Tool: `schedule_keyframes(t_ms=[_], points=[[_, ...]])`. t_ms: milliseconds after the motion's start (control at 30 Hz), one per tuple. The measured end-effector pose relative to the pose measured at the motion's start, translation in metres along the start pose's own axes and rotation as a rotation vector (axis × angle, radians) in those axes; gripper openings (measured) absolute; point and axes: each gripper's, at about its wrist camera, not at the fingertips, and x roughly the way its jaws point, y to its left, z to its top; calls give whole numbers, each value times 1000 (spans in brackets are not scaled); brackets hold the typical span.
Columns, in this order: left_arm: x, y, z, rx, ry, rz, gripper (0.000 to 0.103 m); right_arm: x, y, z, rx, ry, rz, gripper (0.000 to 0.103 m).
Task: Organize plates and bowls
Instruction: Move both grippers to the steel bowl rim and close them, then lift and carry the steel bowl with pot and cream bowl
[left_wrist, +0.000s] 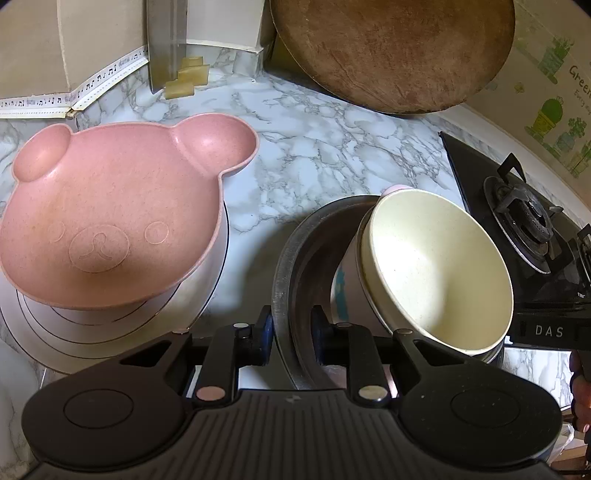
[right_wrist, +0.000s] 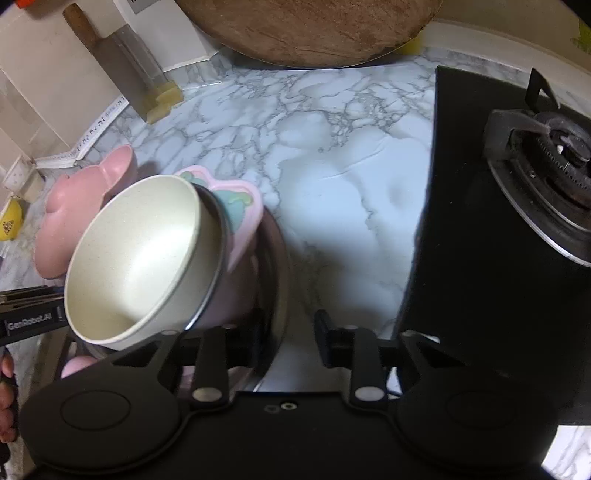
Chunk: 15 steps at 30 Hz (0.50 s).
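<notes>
Left claw (left_wrist: 291, 334) is pinching the metal pan's rim (left_wrist: 282, 295), fingers on either side of it. Cream bowl (left_wrist: 436, 269) is sitting tilted inside the pan. Right claw (right_wrist: 290, 339) is hanging spread beside it. Pink bear bowl (left_wrist: 110, 214) is resting on white plates (left_wrist: 74, 328) on the marble tabletop (left_wrist: 314, 147).

"DAS" and "GenRobot.AI" on gripper (left_wrist: 546, 330) bodies

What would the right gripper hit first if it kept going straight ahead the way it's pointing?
Mostly bare marble countertop lies ahead of the right gripper; further on, the round wooden board against the wall. Its left finger already flanks the metal bowl's rim.
</notes>
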Motion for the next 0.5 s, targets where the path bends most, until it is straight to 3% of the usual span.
schedule_keyframes(t_ms=[100,500], points=[[0,1,-1,7,-5,9,15,-1,6,-1,-24,-3,6,16],[-5,-3,-1,32,-11,11,13,-7,16,-4,-62,-43,-51,15]])
